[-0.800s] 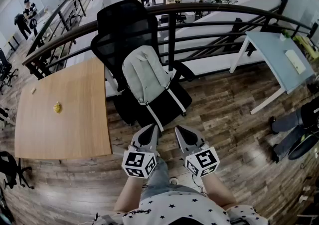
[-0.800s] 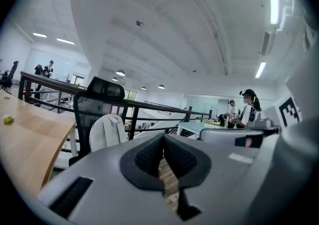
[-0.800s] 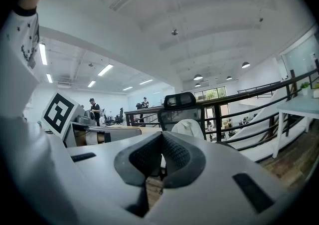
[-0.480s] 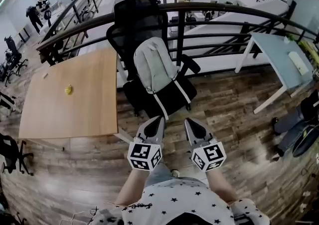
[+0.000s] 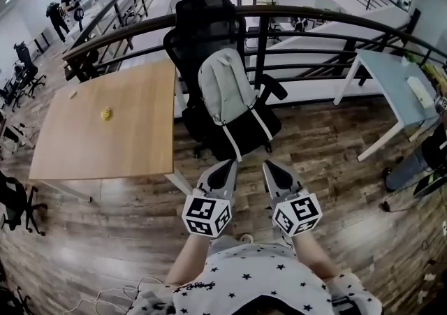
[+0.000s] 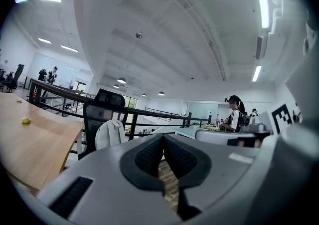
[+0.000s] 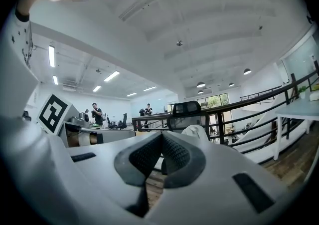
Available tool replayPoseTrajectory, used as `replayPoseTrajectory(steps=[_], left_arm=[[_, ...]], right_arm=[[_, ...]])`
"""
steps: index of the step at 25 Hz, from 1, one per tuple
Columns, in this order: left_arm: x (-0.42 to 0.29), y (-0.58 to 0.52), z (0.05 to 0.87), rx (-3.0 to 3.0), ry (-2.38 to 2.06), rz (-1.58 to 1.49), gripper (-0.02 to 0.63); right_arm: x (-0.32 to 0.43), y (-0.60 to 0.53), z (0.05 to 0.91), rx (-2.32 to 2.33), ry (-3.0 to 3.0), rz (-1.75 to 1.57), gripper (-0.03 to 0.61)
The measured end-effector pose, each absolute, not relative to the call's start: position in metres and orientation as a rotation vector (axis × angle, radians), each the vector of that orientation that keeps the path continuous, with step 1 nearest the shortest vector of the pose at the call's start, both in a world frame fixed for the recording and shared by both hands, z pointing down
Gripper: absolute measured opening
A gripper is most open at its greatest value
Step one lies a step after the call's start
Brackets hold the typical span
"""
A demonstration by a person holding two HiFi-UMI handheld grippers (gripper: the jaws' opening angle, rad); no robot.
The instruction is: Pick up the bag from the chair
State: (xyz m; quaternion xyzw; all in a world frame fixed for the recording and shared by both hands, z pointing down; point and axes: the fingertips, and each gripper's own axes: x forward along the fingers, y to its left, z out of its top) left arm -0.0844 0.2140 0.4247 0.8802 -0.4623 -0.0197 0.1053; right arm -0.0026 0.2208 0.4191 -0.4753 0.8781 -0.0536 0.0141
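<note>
Bag (image 5: 225, 90) on chair (image 5: 218, 62), table (image 5: 112, 125) left, railing (image 5: 293, 17) behind.

A pale grey bag (image 5: 225, 88) with white straps sits on a black chair (image 5: 209, 24) beside a light-wood table (image 5: 112, 123).

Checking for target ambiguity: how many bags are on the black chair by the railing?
1: a grey backpack stands upright on the seat, leaning against the backrest of the black chair. Anything behind it would be hidden.

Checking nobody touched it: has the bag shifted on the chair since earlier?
No. The bag leans on the chair backrest as before, straps over the seat; only the camera moved.
</note>
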Motion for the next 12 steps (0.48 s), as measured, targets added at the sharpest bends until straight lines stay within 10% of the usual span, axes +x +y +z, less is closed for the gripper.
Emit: replayPoseTrajectory(steps=[12], left_arm=[[-0.084,0.216,0.421,2.532,-1.382,-0.035,0.011]], right_arm=[[-0.009,0.218,0.41,-1.363,2.759,-0.268,-0.006]])
